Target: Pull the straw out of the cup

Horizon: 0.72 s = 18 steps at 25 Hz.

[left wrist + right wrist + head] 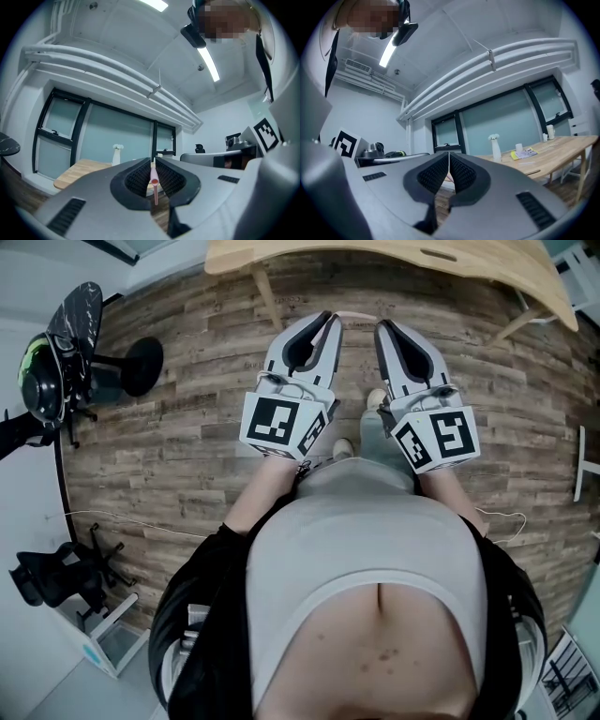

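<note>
A thin pink straw [154, 180] is pinched between the ribbed pads of my left gripper [153, 161] and hangs down a little below them. In the head view the left gripper [330, 322] is held level in front of the person's body, above the wooden floor. A short pink stretch of the straw [356, 314] sticks out sideways from its tip toward my right gripper [382, 326]. The right gripper [449, 154] has its jaws together with nothing between them. No cup is near either gripper.
A light wooden table [375, 259] stands just ahead, bearing a white vase [494, 149], small white cups [519, 148] and papers. An office chair [56, 352] and a black stool base [141, 367] stand at the left. A thin cable [131, 519] lies on the floor.
</note>
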{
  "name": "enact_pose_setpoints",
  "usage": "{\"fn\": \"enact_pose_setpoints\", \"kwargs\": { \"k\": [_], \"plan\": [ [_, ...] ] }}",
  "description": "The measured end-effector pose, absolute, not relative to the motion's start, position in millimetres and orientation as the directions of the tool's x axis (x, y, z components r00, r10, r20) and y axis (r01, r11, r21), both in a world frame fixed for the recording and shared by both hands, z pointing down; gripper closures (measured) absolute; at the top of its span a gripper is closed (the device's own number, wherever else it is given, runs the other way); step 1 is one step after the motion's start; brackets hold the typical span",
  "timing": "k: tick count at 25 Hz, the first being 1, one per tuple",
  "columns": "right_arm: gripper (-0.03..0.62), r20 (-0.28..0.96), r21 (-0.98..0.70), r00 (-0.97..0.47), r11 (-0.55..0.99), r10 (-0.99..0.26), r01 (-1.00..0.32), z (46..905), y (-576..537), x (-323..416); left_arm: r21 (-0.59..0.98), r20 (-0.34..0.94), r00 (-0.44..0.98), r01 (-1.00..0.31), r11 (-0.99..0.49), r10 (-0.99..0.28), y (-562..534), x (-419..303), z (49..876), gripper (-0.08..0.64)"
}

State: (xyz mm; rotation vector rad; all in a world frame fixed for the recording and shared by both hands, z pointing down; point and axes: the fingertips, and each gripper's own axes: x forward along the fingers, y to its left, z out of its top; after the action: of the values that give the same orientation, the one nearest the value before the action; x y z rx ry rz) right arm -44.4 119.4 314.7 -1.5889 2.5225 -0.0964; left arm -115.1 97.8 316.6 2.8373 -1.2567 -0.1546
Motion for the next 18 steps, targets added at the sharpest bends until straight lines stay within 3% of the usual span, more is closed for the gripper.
{"fn": "enact_pose_setpoints", "kwargs": {
  "k": [18],
  "plan": [
    [0.561, -0.117, -0.133, -0.437, 0.450, -0.892, -0.883, 304, 150, -36, 0.060, -0.093, 0.666, -0.738, -0.672, -0.740, 129, -105, 307, 0.525]
  ]
}}
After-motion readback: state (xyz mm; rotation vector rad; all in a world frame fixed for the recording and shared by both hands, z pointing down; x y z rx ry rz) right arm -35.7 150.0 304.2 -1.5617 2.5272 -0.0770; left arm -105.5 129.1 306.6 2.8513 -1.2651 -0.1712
